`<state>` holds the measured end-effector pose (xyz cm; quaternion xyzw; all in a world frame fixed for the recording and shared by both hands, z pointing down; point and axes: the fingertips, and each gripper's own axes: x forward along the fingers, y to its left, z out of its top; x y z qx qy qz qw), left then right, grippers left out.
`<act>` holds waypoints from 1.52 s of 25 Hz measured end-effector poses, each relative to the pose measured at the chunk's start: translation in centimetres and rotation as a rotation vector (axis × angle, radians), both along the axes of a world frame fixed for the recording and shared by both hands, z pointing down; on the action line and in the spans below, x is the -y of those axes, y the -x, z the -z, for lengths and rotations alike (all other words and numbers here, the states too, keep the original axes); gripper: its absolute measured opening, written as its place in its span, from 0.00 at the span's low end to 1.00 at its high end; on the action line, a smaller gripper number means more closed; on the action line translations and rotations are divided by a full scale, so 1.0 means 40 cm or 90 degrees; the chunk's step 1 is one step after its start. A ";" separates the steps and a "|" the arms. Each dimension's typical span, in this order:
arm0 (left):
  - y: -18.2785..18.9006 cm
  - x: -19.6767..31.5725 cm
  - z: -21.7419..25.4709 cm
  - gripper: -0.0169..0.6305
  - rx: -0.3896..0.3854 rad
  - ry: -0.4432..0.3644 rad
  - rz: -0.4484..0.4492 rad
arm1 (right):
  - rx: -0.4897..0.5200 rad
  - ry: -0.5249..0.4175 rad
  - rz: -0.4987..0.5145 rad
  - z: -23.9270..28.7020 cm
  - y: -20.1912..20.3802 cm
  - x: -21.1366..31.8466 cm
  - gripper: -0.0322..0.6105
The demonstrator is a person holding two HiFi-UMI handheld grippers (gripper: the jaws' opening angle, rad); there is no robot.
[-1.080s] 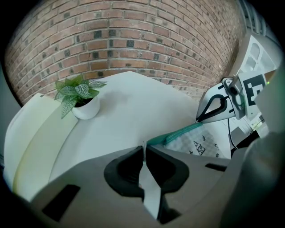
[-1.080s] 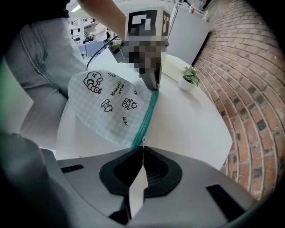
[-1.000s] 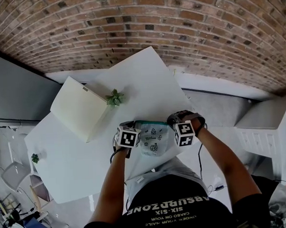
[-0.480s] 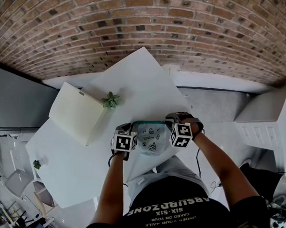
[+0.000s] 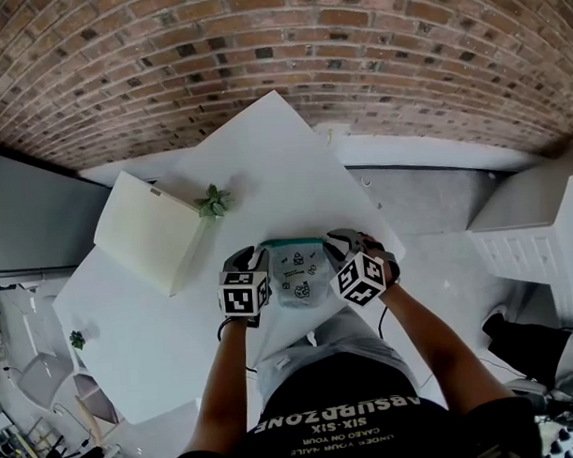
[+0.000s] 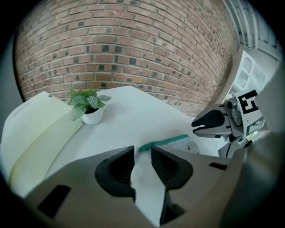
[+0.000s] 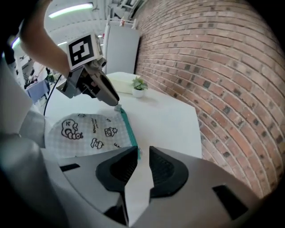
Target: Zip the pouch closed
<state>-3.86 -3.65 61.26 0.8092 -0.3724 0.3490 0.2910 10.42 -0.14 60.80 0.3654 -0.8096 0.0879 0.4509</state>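
Observation:
The grey checked pouch [image 5: 296, 273] with cartoon prints lies flat near the white table's front edge, its teal zipper [image 5: 292, 244] along the far side. My left gripper [image 5: 254, 259] hangs just off the pouch's left end and my right gripper [image 5: 340, 242] just off its right end. Both pairs of jaws are opening, and only bare table shows between them. In the left gripper view the zipper's end [image 6: 164, 141] lies just past my left gripper [image 6: 142, 156]. In the right gripper view the pouch [image 7: 87, 130] and zipper [image 7: 128, 129] lie left of my right gripper [image 7: 142, 165].
A cream booklet [image 5: 146, 233] lies at the table's left, with a small potted plant [image 5: 210, 202] beside it. The table [image 5: 275, 163] ends close behind the pouch, toward the person. A brick wall stands beyond, and a white cabinet [image 5: 527, 252] is at the right.
Both grippers have let go of the pouch's ends and lifted a little. Their jaws have parted, and the right gripper has rolled. The pouch stays flat on the table.

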 end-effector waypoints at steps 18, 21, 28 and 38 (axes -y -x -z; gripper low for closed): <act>-0.087 -0.058 0.266 0.13 -0.134 -0.149 0.039 | 0.265 -0.100 -0.233 0.262 0.039 -0.030 0.06; -0.104 -0.081 0.295 0.08 -0.145 -0.166 0.026 | 0.280 -0.120 -0.229 0.292 0.058 -0.054 0.05; -0.135 -0.137 0.345 0.04 -0.166 -0.192 -0.018 | 0.302 -0.140 -0.230 0.340 0.093 -0.095 0.05; -0.157 -0.184 0.396 0.04 -0.195 -0.200 -0.042 | 0.324 -0.140 -0.234 0.379 0.114 -0.130 0.05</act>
